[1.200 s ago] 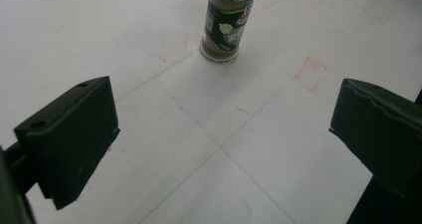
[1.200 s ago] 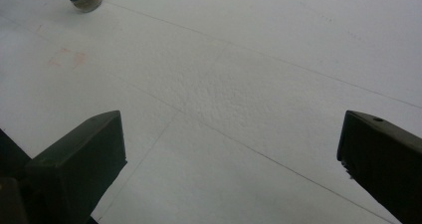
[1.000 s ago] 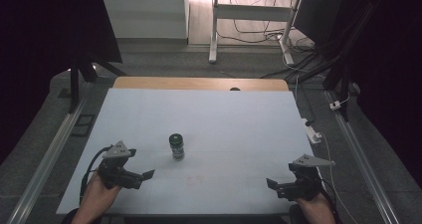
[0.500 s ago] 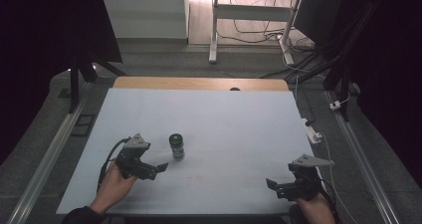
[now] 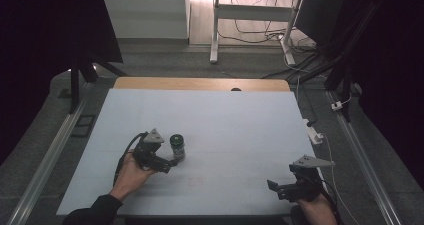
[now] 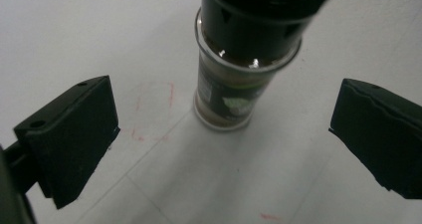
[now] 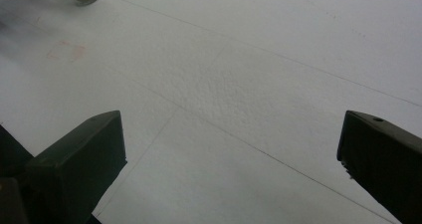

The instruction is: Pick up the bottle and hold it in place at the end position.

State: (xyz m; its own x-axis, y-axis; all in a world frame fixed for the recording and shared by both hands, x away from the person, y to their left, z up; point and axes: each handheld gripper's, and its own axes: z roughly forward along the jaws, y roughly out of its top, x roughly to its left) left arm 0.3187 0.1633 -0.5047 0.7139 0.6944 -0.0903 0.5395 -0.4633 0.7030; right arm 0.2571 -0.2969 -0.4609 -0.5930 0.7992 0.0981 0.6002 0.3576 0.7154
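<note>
Resting at the near right corner of the table [image 5: 240,110], your right gripper [image 5: 280,189] has its jaws spread wide over bare white surface, grasping nothing; in the right gripper view the sheet between them shows faint ruled lines and a pale reddish smudge [image 7: 65,51] off to the upper left. Your left gripper [image 5: 167,163] sits farther in, left of centre, with your left hand [image 5: 131,172] wrapped around its body and a cable [image 5: 125,152] looping off behind it. Its jaws are also released and wide apart, and the spice jar [image 6: 244,59] stands upright just ahead of the gap between them, touched by neither. You can see the jar's black cap, clear glass, brownish contents and dark label with a green mark. In the high view the jar [image 5: 177,146] stands just beyond the left gripper's tips, on the near-left part of the table. Faint red pen marks [image 6: 149,109] lie on the sheet beside its base.
</note>
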